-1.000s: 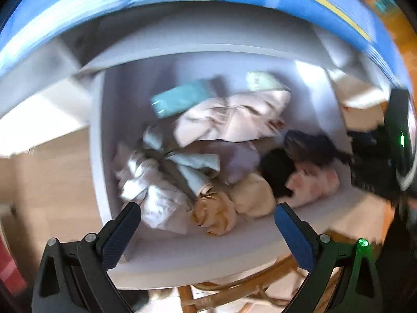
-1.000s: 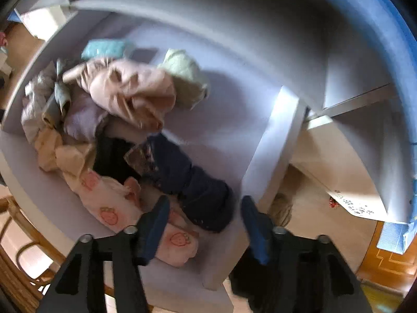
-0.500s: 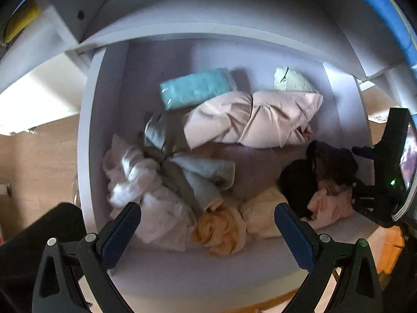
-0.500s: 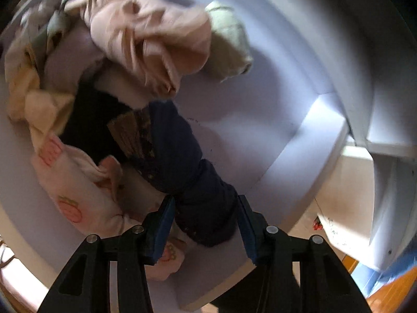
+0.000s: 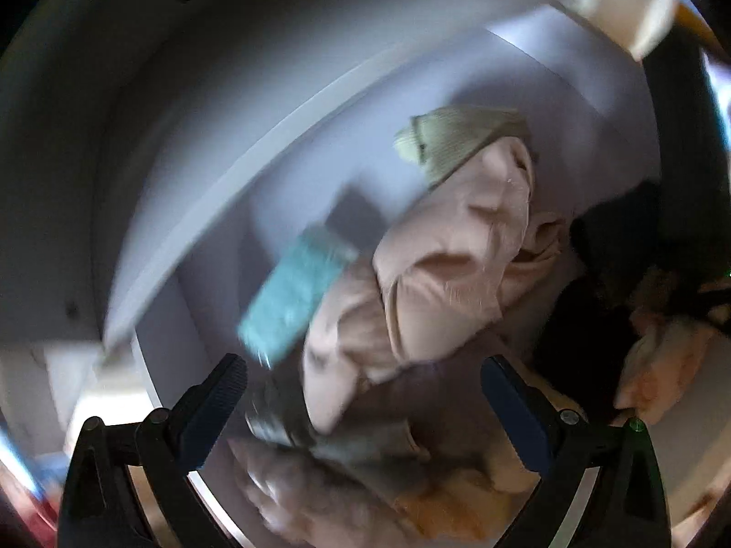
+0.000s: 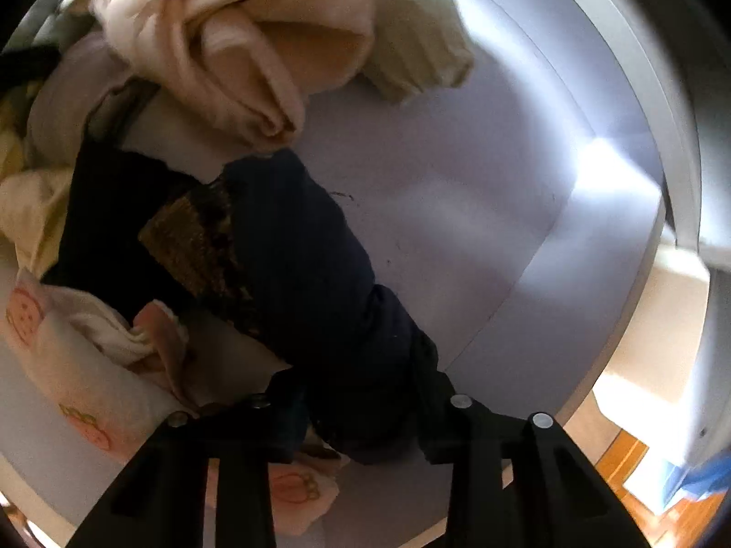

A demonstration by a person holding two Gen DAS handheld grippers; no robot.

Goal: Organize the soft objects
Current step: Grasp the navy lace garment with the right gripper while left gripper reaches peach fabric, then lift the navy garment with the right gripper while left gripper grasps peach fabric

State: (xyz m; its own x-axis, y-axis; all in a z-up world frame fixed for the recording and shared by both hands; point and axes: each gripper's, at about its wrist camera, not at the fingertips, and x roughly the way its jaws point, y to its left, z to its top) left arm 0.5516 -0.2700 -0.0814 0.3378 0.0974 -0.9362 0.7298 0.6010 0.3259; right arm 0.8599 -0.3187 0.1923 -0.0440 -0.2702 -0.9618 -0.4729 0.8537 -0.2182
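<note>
Jaws of right gripper [image 6: 361,404] closing on dark navy garment [image 6: 315,283], long axis running away toward the shelf's [image 6: 457,182] back. Left gripper [image 5: 363,404] open, empty, over pink garment [image 5: 438,283]; right nearer.

Shelf [image 6: 457,192]: pale lilac-white compartment.
On it: pink garment [image 5: 438,274], teal roll [image 5: 297,292], green cloth [image 6: 411,45], navy garment [image 6: 310,265], strawberry-print cloth [image 6: 82,365], heaped together.

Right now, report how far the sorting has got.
Done: nothing looks sorted; the pink garment, teal cloth and strawberry-print piece lie jumbled on the shelf. In hand: the right gripper is closing on the navy garment. Left: everything else; the left gripper is open.
</note>
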